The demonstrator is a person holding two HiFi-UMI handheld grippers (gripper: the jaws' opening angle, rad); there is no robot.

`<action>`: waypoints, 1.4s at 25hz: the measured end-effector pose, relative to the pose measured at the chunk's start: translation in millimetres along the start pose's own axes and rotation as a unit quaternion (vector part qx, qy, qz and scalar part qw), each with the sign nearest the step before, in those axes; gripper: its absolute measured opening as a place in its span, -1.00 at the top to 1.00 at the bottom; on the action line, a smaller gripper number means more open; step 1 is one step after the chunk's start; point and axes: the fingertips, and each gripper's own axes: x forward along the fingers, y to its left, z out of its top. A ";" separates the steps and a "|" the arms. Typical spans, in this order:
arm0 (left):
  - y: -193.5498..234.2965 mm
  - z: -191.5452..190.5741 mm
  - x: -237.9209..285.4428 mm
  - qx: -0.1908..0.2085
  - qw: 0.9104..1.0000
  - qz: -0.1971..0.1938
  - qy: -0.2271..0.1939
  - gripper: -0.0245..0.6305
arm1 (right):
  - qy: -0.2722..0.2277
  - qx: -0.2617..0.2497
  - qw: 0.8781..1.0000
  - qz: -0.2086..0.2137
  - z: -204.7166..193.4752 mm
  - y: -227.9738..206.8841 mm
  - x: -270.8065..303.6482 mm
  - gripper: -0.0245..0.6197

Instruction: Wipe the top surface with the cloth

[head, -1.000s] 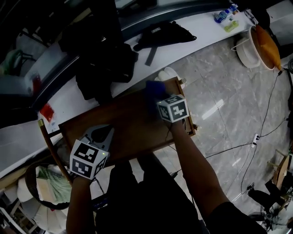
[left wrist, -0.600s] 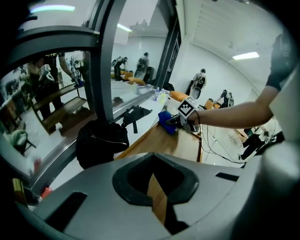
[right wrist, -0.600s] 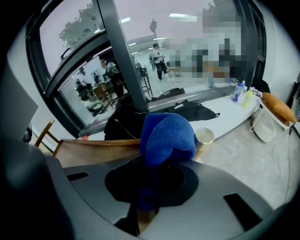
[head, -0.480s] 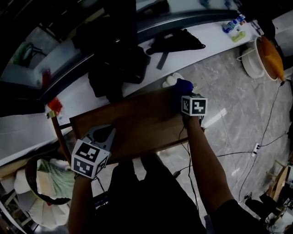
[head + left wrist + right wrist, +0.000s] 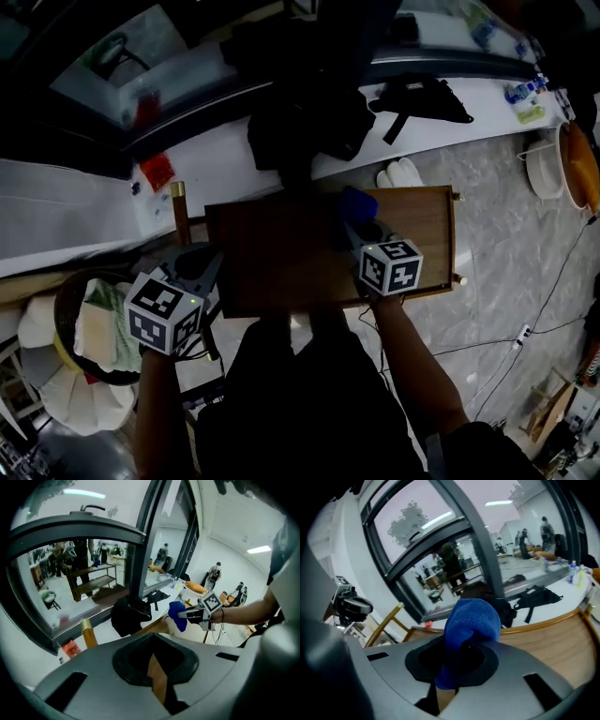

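In the head view the brown wooden table top [image 5: 272, 267] lies in the middle. My right gripper [image 5: 362, 223] is over its right half, shut on a blue cloth [image 5: 356, 201] that bunches out past the jaws onto the wood. The right gripper view shows the cloth [image 5: 473, 620] wadded in the right gripper [image 5: 458, 670], with the table top [image 5: 555, 630] beyond. My left gripper [image 5: 208, 261] hovers at the table's front left corner, its jaws tapering together with nothing in them. From the left gripper [image 5: 157, 679] view I see the cloth [image 5: 177, 616] in the right gripper [image 5: 190, 615].
A white counter [image 5: 216, 159] runs behind the table with black bags [image 5: 305, 122] on it. White shoes [image 5: 398, 173] lie at the table's far edge. A wooden chair post [image 5: 180, 211] and a basket [image 5: 84, 337] stand at the left. Cables [image 5: 525, 314] cross the marble floor on the right.
The right gripper swept the cloth out to the table's far right corner and has come back toward the middle. The left gripper stays at the front left corner.
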 end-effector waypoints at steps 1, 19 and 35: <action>7.4 -9.1 -8.7 -0.005 1.000 0.001 0.001 0.90 | 0.003 -0.008 1.000 0.027 -3.1 34.0 13.5 0.73; 60.7 -99.7 -75.9 -0.047 0.998 -0.052 -0.002 0.90 | 0.124 -0.137 0.974 0.131 -85.3 249.4 188.1 0.73; -12.7 -45.3 -18.3 -0.037 0.996 -0.082 0.004 0.90 | 0.137 -0.159 0.971 0.114 -77.5 166.9 148.2 0.73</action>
